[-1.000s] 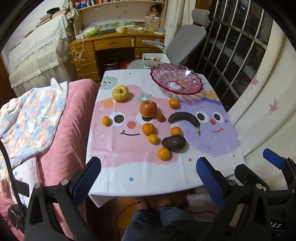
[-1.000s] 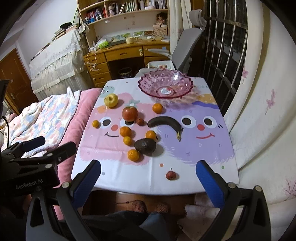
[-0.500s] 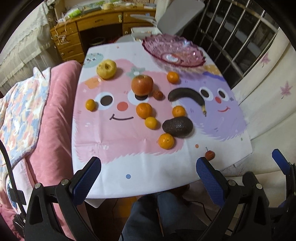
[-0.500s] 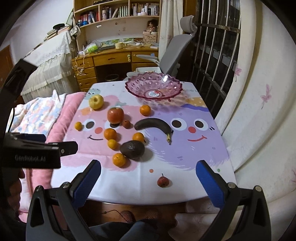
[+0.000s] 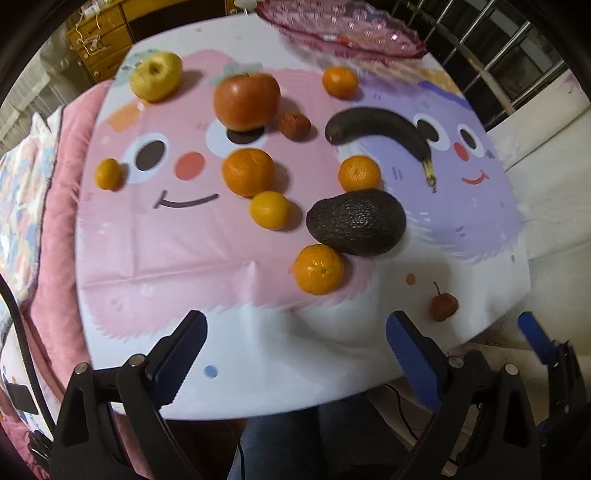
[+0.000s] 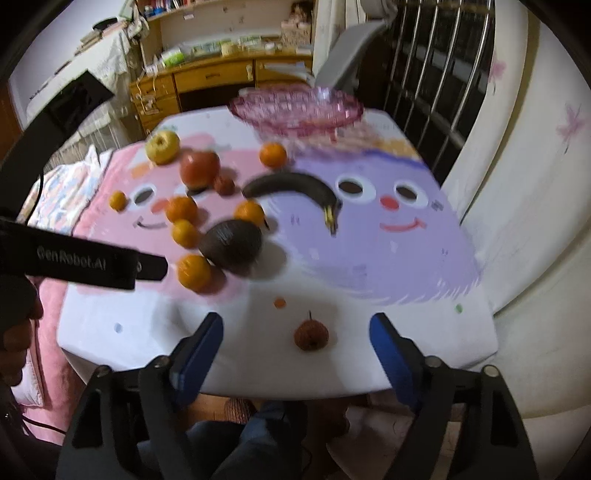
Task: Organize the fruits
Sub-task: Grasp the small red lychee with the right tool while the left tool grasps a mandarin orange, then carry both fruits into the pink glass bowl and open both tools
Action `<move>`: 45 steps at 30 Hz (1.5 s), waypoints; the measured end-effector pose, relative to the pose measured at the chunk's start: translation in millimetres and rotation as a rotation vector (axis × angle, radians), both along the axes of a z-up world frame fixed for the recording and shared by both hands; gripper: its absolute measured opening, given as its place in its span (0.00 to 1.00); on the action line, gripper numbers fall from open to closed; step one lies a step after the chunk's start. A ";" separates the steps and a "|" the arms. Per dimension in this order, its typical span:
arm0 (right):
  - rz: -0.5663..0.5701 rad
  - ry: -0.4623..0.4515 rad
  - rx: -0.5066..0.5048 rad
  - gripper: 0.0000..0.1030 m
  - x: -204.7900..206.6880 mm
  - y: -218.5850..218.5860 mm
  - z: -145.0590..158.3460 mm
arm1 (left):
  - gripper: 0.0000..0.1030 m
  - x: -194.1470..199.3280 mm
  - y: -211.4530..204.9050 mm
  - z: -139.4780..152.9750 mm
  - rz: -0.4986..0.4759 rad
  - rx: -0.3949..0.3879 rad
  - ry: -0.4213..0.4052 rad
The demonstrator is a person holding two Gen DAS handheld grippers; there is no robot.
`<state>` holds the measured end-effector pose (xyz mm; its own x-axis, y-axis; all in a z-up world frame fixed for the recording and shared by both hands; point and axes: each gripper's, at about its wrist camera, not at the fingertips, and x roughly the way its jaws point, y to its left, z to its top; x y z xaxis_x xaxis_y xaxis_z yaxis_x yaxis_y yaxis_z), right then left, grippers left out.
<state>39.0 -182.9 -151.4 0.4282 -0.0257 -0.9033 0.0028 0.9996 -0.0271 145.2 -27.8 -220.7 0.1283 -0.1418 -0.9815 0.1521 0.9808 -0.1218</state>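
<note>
Right tool (image 6: 295, 354) has just been narrowing w/ nothing gripped; lychee (image 6: 311, 335) sits at 12 near desk (image 6: 424, 332) edge. Clip it, it rolls off. Left tool (image 5: 295, 358) wide, empty.

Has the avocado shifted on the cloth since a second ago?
No. The avocado lies against the same orange, below the banana; only the cameras came closer.

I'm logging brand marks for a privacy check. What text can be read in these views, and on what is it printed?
"GenRobot.AI": white lettering on the black body of the left hand-held gripper, seen from the right wrist view.
Red and white sticker in the pink glass bowl: too blurred to read.
Book spines on the wooden shelf: too small to read.
</note>
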 end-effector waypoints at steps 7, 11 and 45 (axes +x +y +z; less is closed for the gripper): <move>0.005 0.081 0.009 0.57 11.5 -13.8 -37.0 | 0.77 15.9 -12.2 -39.9 0.043 -0.009 0.059; 0.017 0.104 0.025 0.52 18.2 -18.8 -49.2 | 0.74 21.6 -16.2 -53.8 0.056 -0.013 0.075; 0.217 0.126 0.124 0.31 71.4 -23.5 -6.0 | 0.37 49.1 13.5 33.1 0.211 -0.076 0.001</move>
<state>110.4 -206.4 -157.3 0.2956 0.1683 -0.9404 -0.2077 0.9721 0.1087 194.4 -14.4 -187.6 0.1623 -0.1858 -0.9691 -0.0560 0.9788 -0.1970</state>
